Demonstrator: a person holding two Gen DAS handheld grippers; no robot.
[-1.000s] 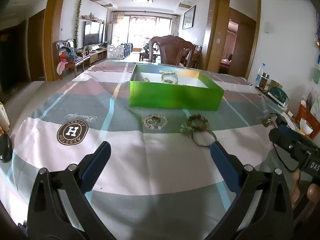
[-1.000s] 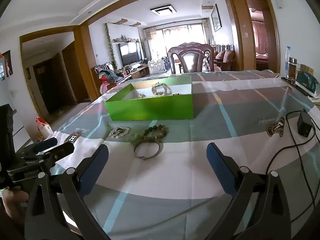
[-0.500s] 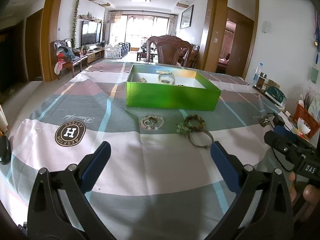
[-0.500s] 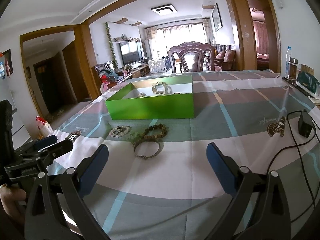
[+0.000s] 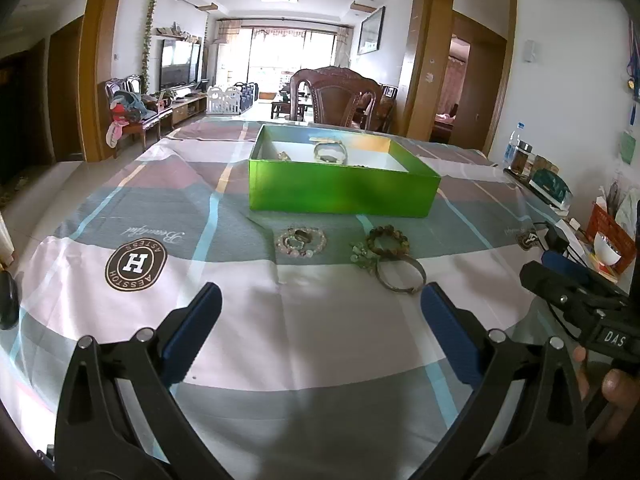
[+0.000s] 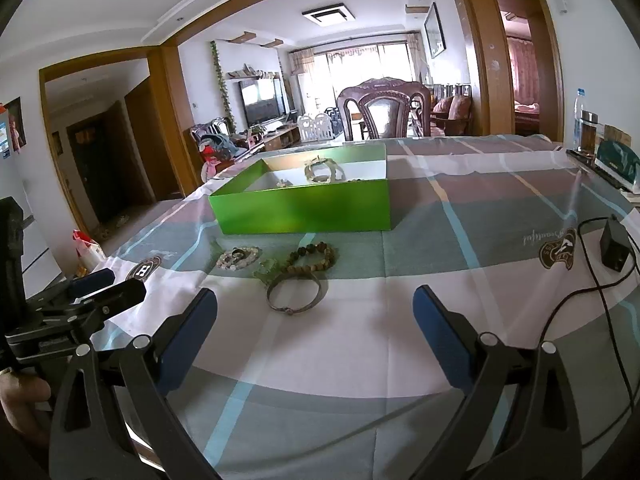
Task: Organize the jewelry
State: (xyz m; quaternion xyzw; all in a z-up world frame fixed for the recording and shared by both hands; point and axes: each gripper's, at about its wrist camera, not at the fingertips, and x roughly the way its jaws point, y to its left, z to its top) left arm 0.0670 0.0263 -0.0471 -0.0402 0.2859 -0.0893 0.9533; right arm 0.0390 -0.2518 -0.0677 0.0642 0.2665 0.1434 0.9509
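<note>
A green open box (image 5: 340,192) (image 6: 304,210) stands mid-table with a bracelet (image 5: 330,152) and small pieces inside. In front of it on the cloth lie a pale bead bracelet (image 5: 301,240) (image 6: 238,258), a brown bead bracelet (image 5: 388,241) (image 6: 314,258), a small green piece (image 5: 362,258) and a metal bangle (image 5: 400,276) (image 6: 294,294). My left gripper (image 5: 320,328) is open and empty, above the near cloth. My right gripper (image 6: 314,328) is open and empty, just short of the bangle.
A checked tablecloth (image 5: 304,360) covers the table. A black adapter (image 6: 614,246) and cable (image 6: 592,292) lie at the right. Bottles and a basket (image 5: 612,236) sit along the right edge. A carved chair (image 5: 340,96) stands behind the table.
The left gripper has drifted slightly, so the box and bracelets sit a little lower and further left in its view. The right gripper has barely moved. Both stay open.
</note>
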